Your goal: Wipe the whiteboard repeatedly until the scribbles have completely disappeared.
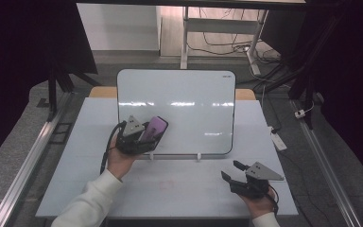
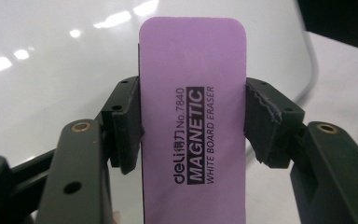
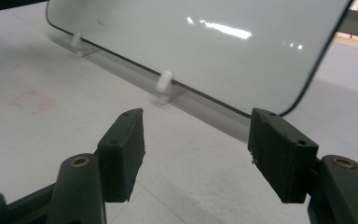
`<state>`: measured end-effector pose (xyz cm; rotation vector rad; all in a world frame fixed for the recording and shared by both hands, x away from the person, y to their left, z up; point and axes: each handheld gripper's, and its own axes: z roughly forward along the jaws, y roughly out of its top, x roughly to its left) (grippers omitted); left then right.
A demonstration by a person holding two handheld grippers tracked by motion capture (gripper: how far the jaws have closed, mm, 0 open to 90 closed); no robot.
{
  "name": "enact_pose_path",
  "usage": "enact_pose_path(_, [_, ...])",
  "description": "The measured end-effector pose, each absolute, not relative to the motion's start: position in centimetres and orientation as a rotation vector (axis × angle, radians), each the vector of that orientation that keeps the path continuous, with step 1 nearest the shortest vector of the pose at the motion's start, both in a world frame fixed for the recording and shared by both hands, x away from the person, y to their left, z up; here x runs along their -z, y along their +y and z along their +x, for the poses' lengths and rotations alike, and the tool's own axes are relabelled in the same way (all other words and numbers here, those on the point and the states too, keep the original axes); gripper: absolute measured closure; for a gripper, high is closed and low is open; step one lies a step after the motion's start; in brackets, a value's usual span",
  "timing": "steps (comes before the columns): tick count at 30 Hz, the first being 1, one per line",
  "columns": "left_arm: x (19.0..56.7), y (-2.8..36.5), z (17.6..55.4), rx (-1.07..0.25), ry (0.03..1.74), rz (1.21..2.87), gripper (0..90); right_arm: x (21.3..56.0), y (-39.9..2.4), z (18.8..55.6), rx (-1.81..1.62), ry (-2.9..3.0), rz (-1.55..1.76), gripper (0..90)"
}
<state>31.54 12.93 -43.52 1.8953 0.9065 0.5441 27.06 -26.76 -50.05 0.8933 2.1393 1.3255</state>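
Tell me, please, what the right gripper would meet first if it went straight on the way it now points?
Probably the whiteboard, near its lower edge; the open right gripper has bare table before that.

Upright whiteboard [image 1: 189, 113] blocks the far side (two feet), bare table [image 1: 170, 184] in front

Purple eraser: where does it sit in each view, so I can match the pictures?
High view: the purple eraser is left of centre, clamped in the left hand-held gripper before the whiteboard.
Left gripper view: eraser upright at centre, between the jaws.
Right gripper view: not in it.
Shared landmark: the whiteboard.
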Motion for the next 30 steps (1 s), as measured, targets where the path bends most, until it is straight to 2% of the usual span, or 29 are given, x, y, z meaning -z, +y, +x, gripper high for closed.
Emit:
enact_pose_path(15, [45.9, 11.9, 29.7, -0.438, 0.853, 1.932, 41.8, 50.0, -24.7, 26.4, -1.349, 2.188, 0.84, 35.4])
enact_pose_path(30, [46.0, 9.6, 29.7, -0.328, 0.804, 1.918, 41.8, 49.9, -23.2, 26.0, -1.405, 2.209, 0.822, 35.4])
